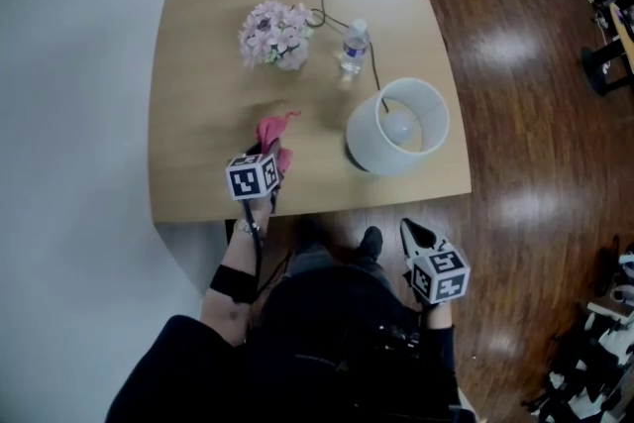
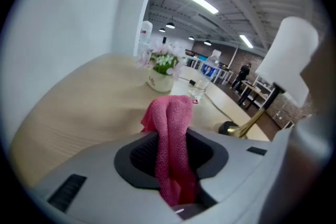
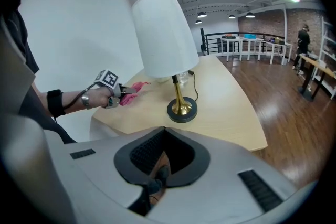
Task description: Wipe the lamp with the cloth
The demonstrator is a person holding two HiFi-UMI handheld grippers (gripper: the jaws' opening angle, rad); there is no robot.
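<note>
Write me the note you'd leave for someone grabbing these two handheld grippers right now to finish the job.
Left gripper: shut on the pink cloth, held over the table near its front edge, left of the lamp.
Right gripper: shut, empty, off the table's front edge, over the floor.
Lamp: upright on the table; cloth not touching it.
Done: cloth picked up.
Left: bring cloth to lamp and wipe it.
</note>
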